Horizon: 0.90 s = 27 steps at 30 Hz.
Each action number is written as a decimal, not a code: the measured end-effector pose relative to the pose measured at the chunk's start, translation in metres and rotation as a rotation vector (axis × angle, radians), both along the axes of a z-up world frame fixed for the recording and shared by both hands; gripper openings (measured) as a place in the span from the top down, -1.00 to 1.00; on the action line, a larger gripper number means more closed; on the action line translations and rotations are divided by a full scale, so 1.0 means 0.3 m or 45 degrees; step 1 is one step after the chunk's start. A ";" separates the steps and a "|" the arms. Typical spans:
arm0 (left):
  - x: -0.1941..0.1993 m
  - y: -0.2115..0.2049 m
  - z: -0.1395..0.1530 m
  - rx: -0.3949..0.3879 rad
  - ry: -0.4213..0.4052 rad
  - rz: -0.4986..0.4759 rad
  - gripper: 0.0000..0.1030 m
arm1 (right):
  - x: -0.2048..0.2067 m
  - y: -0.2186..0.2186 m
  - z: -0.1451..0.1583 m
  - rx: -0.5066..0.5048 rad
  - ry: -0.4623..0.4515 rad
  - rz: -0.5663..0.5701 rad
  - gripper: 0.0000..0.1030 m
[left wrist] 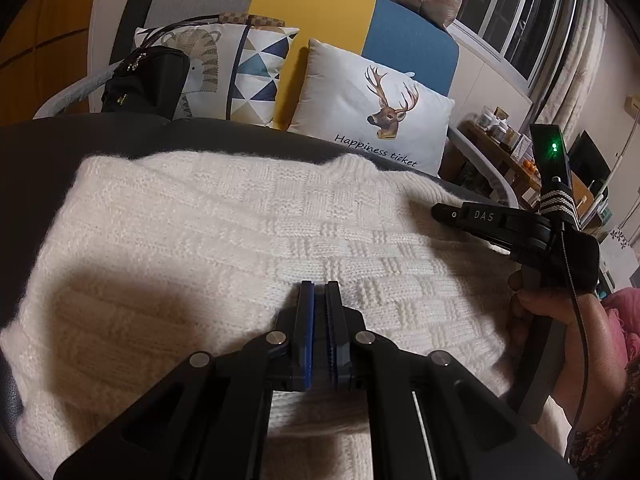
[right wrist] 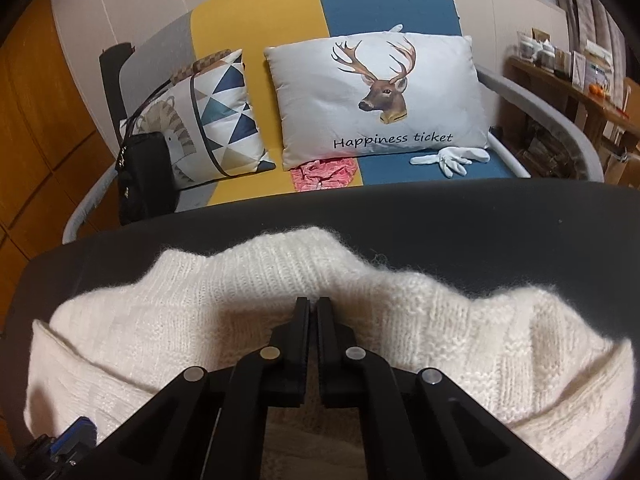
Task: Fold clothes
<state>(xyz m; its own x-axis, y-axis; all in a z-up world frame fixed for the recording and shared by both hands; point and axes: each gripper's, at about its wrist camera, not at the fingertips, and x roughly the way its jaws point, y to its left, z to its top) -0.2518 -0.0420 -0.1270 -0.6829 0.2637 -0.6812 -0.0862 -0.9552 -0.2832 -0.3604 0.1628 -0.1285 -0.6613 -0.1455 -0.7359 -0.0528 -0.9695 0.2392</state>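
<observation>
The left gripper [left wrist: 320, 286] has its two black fingers with blue pads pressed close together, and a bit of the fluffy white knitted sweater [left wrist: 224, 248] looks pinched between them near the middle of the cloth. The right gripper [right wrist: 314, 302] is clenched too, and its black toothed fingers nip the ribbed top edge of the same sweater, where the wool bunches up into a soft hump. In the left view, the right gripper reaches in from the side over the sweater's far corner, and a person's hand [left wrist: 560, 320] wraps around its handle, with a flowery sleeve below it. The sweater lies spread out on a dark grey padded surface [right wrist: 440, 224]. Behind that is a sofa with grey, yellow and blue stripes [right wrist: 256, 40]. On the sofa sit a white cushion with a deer picture [right wrist: 376, 100], a cushion with blue and tan triangles [right wrist: 224, 120], a small black bag [right wrist: 146, 172], a pink crumpled cloth [right wrist: 324, 174] and a white glove [right wrist: 452, 160].
</observation>
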 end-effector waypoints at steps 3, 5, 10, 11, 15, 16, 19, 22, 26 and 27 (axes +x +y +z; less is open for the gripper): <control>-0.001 -0.001 0.001 -0.003 0.005 0.003 0.89 | 0.001 -0.002 0.016 -0.015 -0.028 0.010 0.99; -0.001 0.000 0.002 -0.008 0.008 0.004 0.89 | 0.022 -0.029 0.068 -0.035 0.007 0.025 0.84; -0.002 -0.006 0.004 0.001 0.009 0.005 0.89 | 0.033 -0.203 0.205 -0.043 0.058 0.295 0.84; -0.001 -0.006 0.003 0.003 0.009 0.006 0.89 | 0.019 -0.246 0.208 -0.036 0.035 0.355 0.84; 0.003 0.001 -0.003 0.011 0.012 0.008 0.89 | -0.052 -0.350 0.134 0.043 -0.088 0.432 0.84; 0.003 0.002 -0.005 0.014 0.013 0.009 0.89 | -0.068 -0.355 0.118 0.057 -0.098 0.420 0.90; 0.007 0.002 -0.007 0.022 0.016 0.010 0.89 | -0.117 -0.351 0.089 0.047 -0.121 0.370 0.96; 0.008 0.002 -0.009 0.025 0.017 0.012 0.89 | -0.142 -0.336 0.073 0.004 -0.097 0.329 1.00; 0.009 -0.002 -0.007 0.034 0.017 0.014 0.89 | -0.137 -0.335 0.072 0.011 -0.069 0.318 1.00; 0.009 -0.003 -0.007 0.037 0.017 0.014 0.89 | -0.141 -0.337 0.077 0.014 -0.073 0.322 0.99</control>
